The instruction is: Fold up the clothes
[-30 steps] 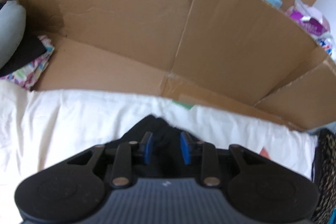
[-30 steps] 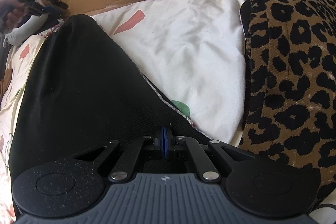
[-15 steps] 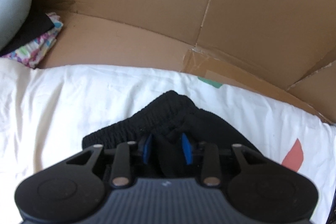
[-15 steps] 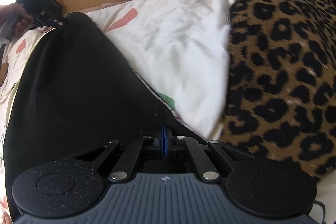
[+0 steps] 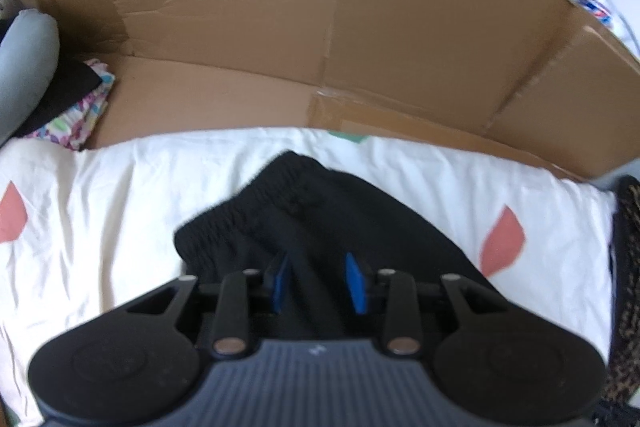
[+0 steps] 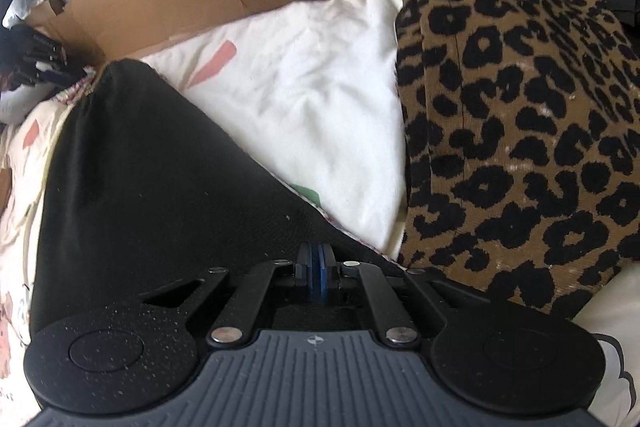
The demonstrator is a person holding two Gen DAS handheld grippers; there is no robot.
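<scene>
I see black elastic-waist garment on white patterned bedsheet, before flattened brown cardboard box. My left gripper gapes around fabric fold; right gripper pinches garment edge.

Left tool parted, right tool clamped

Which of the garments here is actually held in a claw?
The plain black garment, spread on the white bedding: the right claw is clamped on its edge. The leopard-print piece lies beside it, untouched.
</scene>
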